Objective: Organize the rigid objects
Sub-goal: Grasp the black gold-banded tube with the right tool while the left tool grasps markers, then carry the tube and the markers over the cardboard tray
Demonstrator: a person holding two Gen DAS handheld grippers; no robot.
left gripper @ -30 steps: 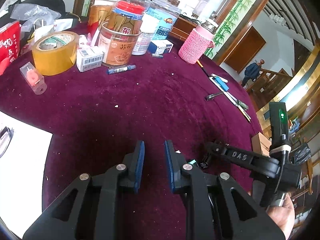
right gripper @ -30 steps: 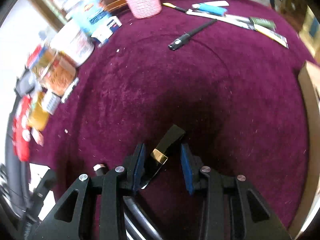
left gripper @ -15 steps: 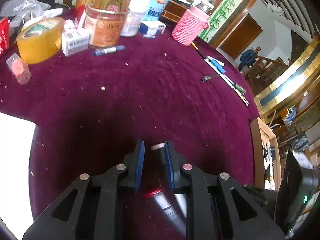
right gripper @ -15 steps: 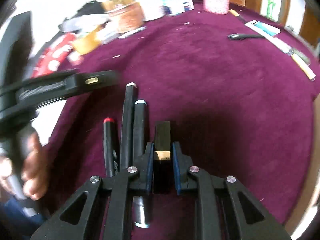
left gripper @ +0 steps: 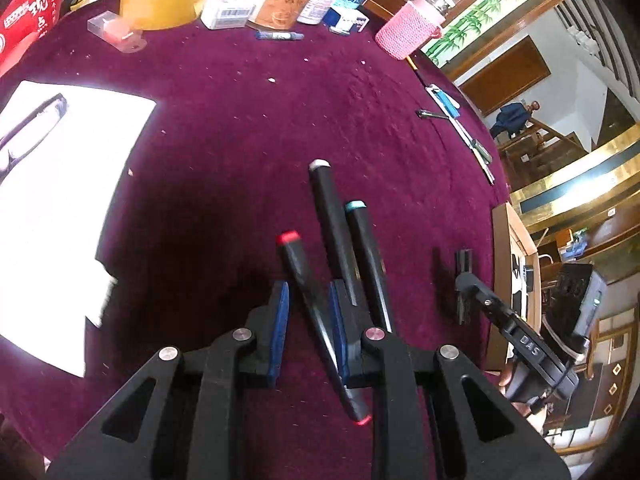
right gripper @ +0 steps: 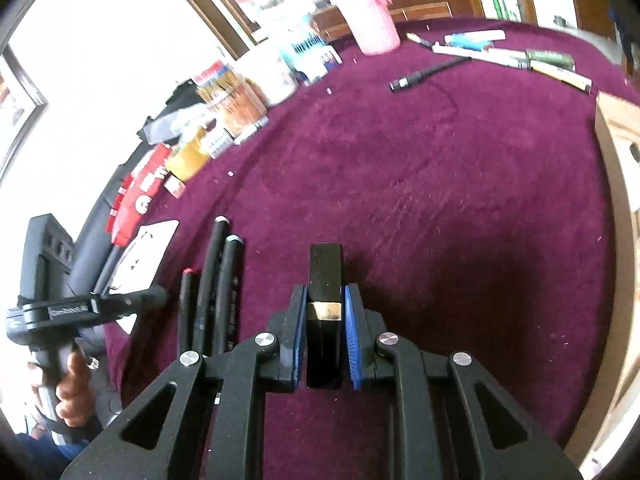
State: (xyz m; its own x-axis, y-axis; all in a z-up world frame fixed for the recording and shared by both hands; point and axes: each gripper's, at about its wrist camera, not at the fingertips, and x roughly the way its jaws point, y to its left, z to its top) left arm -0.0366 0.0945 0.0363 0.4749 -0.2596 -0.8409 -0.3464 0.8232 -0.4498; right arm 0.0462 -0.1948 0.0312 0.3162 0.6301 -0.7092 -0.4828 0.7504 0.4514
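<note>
both jaws nearly closed: right gripper (right gripper: 324,324) clamps black tube (right gripper: 325,276) pointing forward; left gripper (left gripper: 308,320) grips nothing.

Home: wooden staircase (left gripper: 532,136), cluttered velvet table (left gripper: 320,120)

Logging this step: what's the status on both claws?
Right claw shut on black gold-banded case. Left claw nearly shut, red-tipped pen between pads, grip unclear. Two pens alongside. Cloth ahead clear.
</note>
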